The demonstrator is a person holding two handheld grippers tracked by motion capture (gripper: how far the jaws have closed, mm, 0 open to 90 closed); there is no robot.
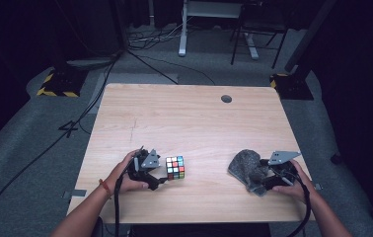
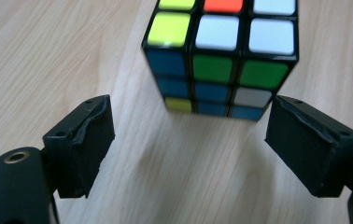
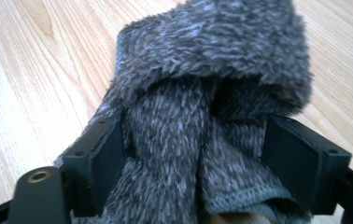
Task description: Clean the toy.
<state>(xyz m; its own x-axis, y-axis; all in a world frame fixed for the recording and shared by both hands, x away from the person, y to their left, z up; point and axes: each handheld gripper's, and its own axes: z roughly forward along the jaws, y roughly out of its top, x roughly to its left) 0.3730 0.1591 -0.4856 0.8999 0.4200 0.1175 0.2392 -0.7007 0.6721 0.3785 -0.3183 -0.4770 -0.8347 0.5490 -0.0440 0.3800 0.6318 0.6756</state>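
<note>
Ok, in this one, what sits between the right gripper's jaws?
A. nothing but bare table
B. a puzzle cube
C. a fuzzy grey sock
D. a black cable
C: in the right gripper view the grey sock lies between the spread jaws of the right gripper; the cube is across the table, in front of the left gripper.
</note>
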